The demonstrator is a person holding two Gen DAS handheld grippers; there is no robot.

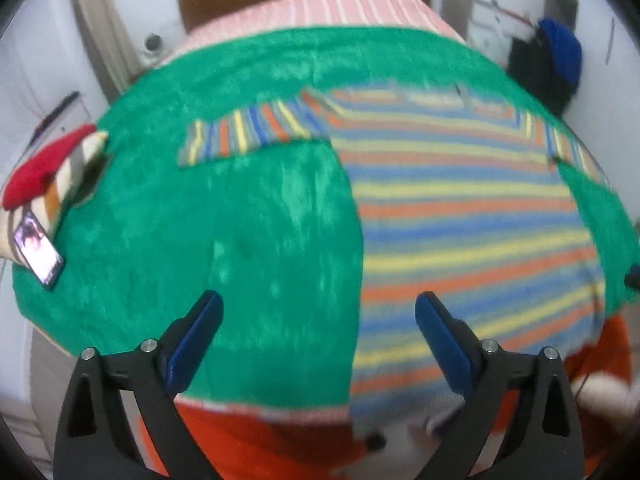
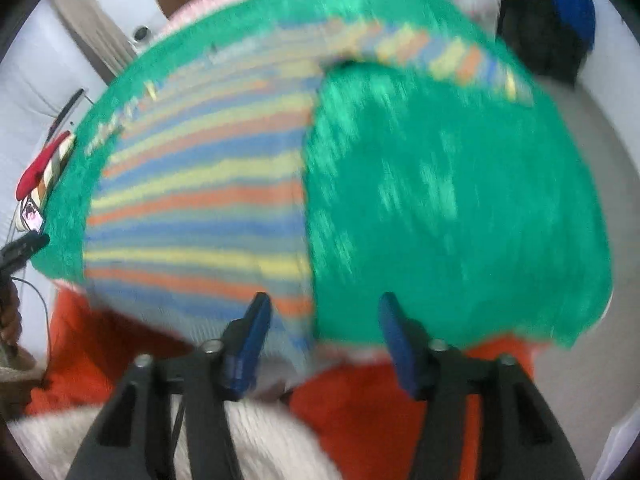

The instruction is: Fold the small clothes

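Now, left wrist view: you are looking down over a green blanket (image 1: 248,208) that is covering the bed.
Left gripper (image 1: 318,312): you are holding it above the blanket with its blue pads spread wide and nothing between them; it is released.
Striped shirt (image 1: 460,216): it is lying flat on the blanket, filling the right half of this view, with one sleeve (image 1: 248,132) reaching out to the left and its near hem lying close to the bed's edge.
Right pad of the left gripper (image 1: 440,336): it is showing in front of the shirt's lower stripes; whether it is touching the cloth cannot be told.
Phone (image 1: 38,250): it is resting at the blanket's left edge, just beside a red and striped cushion (image 1: 52,168).
Right wrist view: the picture is blurring heavily.
Right gripper (image 2: 324,320): you are holding it with its pads apart and empty, also released.
Shirt in this view: it is lying on the left half, its side edge running down toward the left pad (image 2: 250,340).
Orange clothing (image 2: 380,400): it is showing below the bed's edge, under both grippers.
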